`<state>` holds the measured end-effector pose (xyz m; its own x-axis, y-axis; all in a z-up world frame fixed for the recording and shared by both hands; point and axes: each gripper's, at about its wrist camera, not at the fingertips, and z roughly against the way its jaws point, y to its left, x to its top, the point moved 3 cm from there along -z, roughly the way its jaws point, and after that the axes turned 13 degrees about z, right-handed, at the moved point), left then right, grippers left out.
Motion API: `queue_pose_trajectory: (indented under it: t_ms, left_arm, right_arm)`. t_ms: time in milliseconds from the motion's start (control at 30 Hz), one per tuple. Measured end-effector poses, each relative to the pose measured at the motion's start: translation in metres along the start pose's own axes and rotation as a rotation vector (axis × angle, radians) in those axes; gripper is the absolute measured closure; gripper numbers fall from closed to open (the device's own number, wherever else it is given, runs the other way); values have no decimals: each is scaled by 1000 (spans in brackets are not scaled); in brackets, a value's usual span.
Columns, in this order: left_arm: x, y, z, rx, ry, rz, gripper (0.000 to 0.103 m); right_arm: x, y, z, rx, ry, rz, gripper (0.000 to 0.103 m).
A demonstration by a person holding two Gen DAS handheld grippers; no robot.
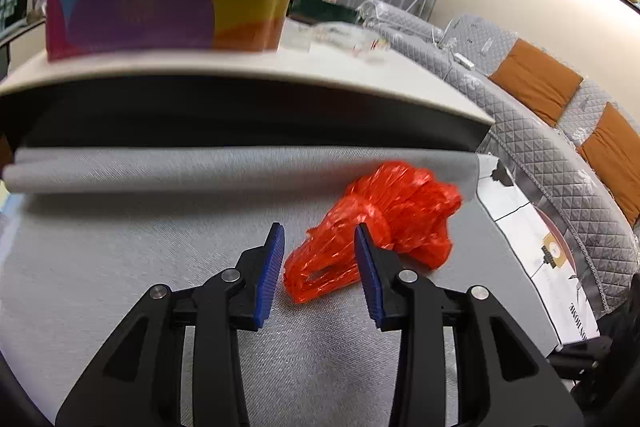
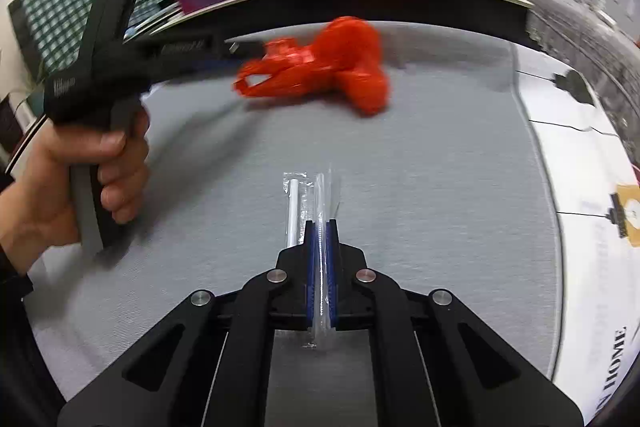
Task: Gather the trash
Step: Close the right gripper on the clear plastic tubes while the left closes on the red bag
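Observation:
A crumpled red plastic bag (image 1: 384, 223) lies on grey cloth (image 1: 140, 259). My left gripper (image 1: 319, 231) is open, its blue pads (image 1: 272, 267) on either side of the bag's near end without pressing it. The right wrist view shows the same red bag (image 2: 340, 67), blurred, farther off, with a person's hand (image 2: 80, 163) holding the left gripper's black body beside it. My right gripper (image 2: 320, 225) is shut on a clear plastic wrapper (image 2: 320, 195). A white straw (image 2: 293, 207) lies in clear wrap just left of the pads.
A low table's edge (image 1: 280, 75) overhangs the cloth behind the bag, carrying a colourful box (image 1: 160, 11) and clear packaging. A grey quilted sofa (image 1: 560, 155) with orange cushions (image 1: 536, 79) curves along the right. A white printed sheet (image 1: 536, 251) borders the cloth at right.

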<state>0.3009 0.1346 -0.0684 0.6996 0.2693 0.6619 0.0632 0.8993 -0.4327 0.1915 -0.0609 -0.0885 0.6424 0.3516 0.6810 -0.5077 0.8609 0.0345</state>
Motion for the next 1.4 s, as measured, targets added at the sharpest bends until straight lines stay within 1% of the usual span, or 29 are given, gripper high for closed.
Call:
queue_pose_trajectory:
  t_ms: [67,200,233,267,300,400,633,900,1033,1233,1400]
  left_arm:
    - [-2,2,-8,-6,25,15,66]
    - [-4,-2,-13,-21,38,18,67]
    - [-5,-5,-13,-23,44,9,71]
    - [-6,-9,-13,-31,49,2,84]
    - [-6,-10,-13,-38,52,-2,90]
    - [-8,-21,-8,-42,46,-28,98]
    - [-11,-48,9,-47,18,-66,99]
    - [-17,-75,32,-34,-12,-106,99]
    - [-20,-85,43,-31,-28,-111,100]
    - [-24,-101,57,-45,-49,-102,100]
    - [-39,-117,60,-42,-49,-111,100]
  right_arm:
    - [-2,-13,2,-9,-1,-34,98]
    - [-5,-31,4,-27,-6,-80,98]
    - [-5,-33,4,-30,-7,-85,98]
    - [-6,-37,6,-37,-9,-93,98]
    - [-6,-38,7,-43,-12,-98,98]
    - [-5,-49,13,-63,-25,-110,98]
    - [-4,-76,43,-123,-69,-137,98]
    - [-5,-102,84,-183,-119,-148,98]
    - [-5,-115,103,-199,-140,-154,98]
    - [-8,-137,131,-223,-170,-168,98]
    - [-9,-159,154,-248,-190,-166,98]
